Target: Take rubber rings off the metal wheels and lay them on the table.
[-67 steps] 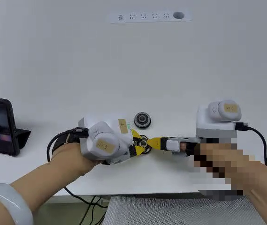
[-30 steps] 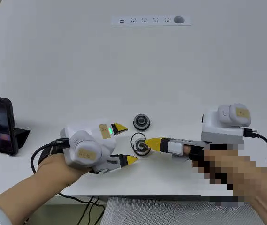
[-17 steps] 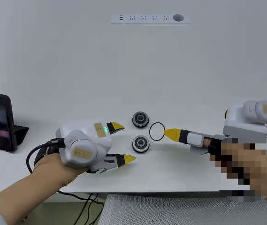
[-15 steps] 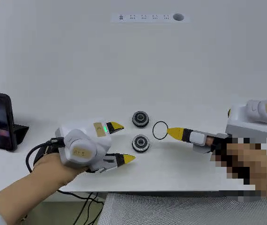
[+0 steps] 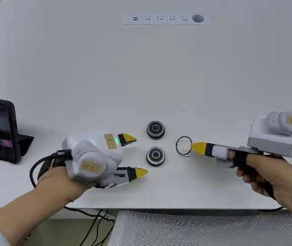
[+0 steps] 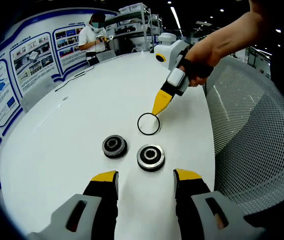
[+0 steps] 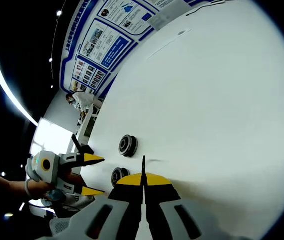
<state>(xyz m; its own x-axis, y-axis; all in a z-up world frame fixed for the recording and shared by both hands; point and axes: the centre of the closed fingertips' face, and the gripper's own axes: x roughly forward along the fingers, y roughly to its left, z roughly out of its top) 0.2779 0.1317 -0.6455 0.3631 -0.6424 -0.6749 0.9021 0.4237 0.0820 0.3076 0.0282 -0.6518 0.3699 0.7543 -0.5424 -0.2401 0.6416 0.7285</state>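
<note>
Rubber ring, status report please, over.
Right gripper shut on ring; left gripper open, behind near wheel. Ring clear of that wheel, low by the table, not released. Nothing in the way.

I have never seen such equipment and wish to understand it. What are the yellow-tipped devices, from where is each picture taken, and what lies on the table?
There is no robot: a person holds one two-jaw tool on each side. The head view comes from a headset camera looking down; each round picture comes from a camera riding on one tool. On the white table lie a near metal wheel and a far metal wheel. The left tool is open and holds nothing. The right tool is shut on a thin black rubber ring.
</note>
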